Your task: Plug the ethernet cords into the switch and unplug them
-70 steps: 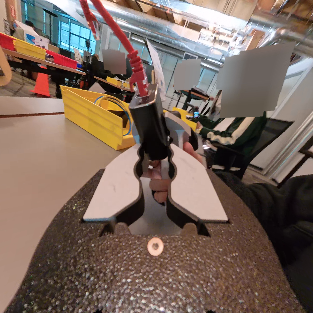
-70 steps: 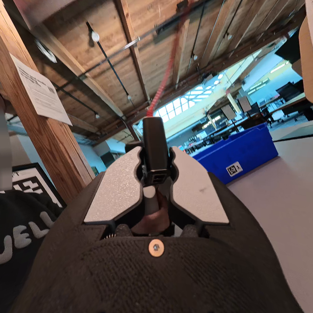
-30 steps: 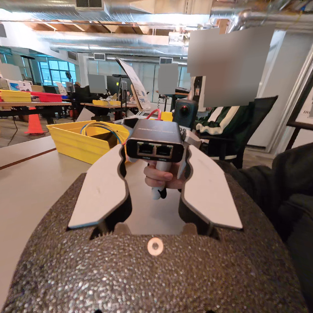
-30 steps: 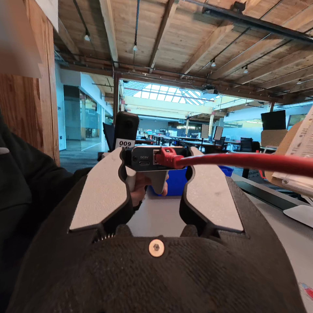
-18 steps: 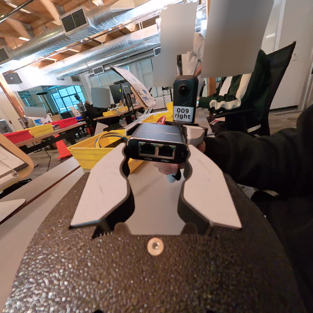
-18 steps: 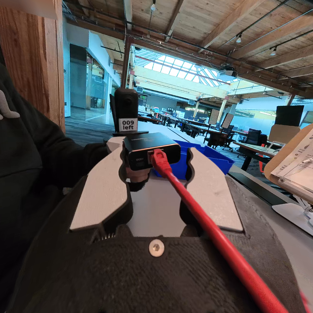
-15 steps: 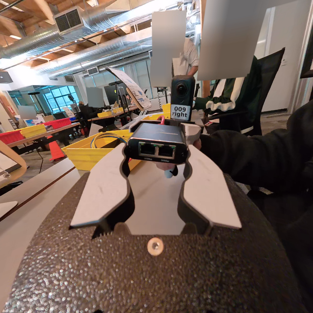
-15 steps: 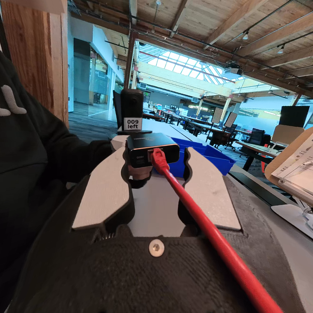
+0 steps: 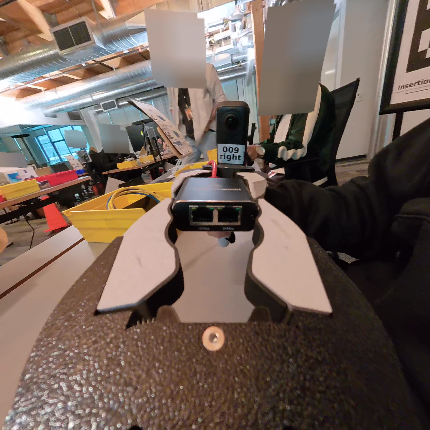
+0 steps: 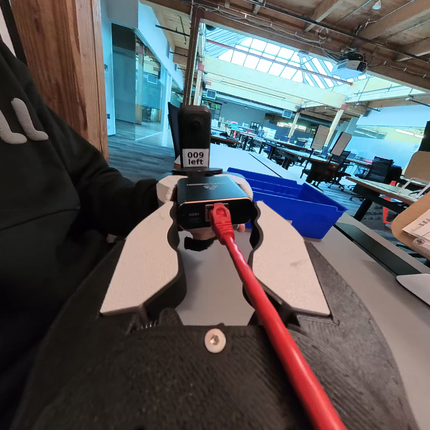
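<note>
Both the left gripper [image 9: 214, 217] and right gripper [image 10: 215, 215] clamp a black lettered switch [image 9: 214, 204] above the table [image 9: 35, 290]; a red ethernet cord [image 10: 253, 283] occupies its rear port.

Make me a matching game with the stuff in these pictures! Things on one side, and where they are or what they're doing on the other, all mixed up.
Things:
1. small black metal ethernet switch
2. red ethernet cable
3. yellow plastic bin
4. blue plastic bin

States:
A. plugged into a port
B. holds coiled yellow and blue cables
C. on the table, seen in the right wrist view
D. two front ports free

Pairs: 1-D, 2-A, 3-B, 4-C
</note>
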Demonstrator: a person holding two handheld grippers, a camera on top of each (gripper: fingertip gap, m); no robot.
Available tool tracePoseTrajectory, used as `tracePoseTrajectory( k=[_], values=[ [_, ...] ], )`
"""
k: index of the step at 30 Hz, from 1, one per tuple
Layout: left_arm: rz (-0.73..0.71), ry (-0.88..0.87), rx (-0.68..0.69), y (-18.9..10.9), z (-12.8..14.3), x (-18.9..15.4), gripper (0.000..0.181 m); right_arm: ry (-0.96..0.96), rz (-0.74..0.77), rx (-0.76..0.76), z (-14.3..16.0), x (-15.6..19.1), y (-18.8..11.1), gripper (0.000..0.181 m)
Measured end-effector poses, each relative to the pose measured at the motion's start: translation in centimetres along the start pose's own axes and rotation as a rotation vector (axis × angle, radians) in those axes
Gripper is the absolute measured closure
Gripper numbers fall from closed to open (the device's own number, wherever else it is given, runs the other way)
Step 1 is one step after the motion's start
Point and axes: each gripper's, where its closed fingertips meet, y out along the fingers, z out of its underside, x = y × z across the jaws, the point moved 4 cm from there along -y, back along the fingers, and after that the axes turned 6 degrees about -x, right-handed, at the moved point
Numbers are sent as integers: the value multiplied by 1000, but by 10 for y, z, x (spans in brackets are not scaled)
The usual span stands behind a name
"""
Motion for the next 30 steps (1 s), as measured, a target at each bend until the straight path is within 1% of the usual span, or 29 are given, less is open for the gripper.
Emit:
tracePoseTrajectory(
  k=[4,8,11,13,16,18,20,21,22,25,27,28,30],
  values=[
    [-3,-16,49,-2,4,3,119,-44,25,57,1,-2,-1,122],
    [-20,-24,103,0,8,5,119,-32,28,96,4,-5,-5,123],
    [-62,-31,103,1,10,11,119,-15,82,76,6,-12,-8,124],
    [-108,-13,95,-2,10,17,119,35,112,48,8,-17,-9,124],
    [-172,28,87,-11,4,28,119,175,174,-6,12,-26,-11,120],
    [-226,111,112,-17,0,35,119,321,225,-50,16,-34,-7,116],
    [-276,198,139,-22,-2,40,119,495,245,-126,17,-37,0,117],
    [-287,226,136,-23,-4,41,119,592,272,-164,19,-40,4,122],
    [-291,240,118,-23,-6,40,119,687,287,-208,22,-42,7,122],
    [-318,276,113,-24,-6,42,119,934,262,-424,17,-45,13,139],
    [-329,303,125,-24,-5,42,119,1031,236,-551,12,-45,13,151],
    [-330,313,128,-24,-4,42,119,1066,264,-565,14,-46,14,156],
    [-333,322,127,-23,-3,41,119,1072,293,-564,16,-44,18,159]
  ],
)
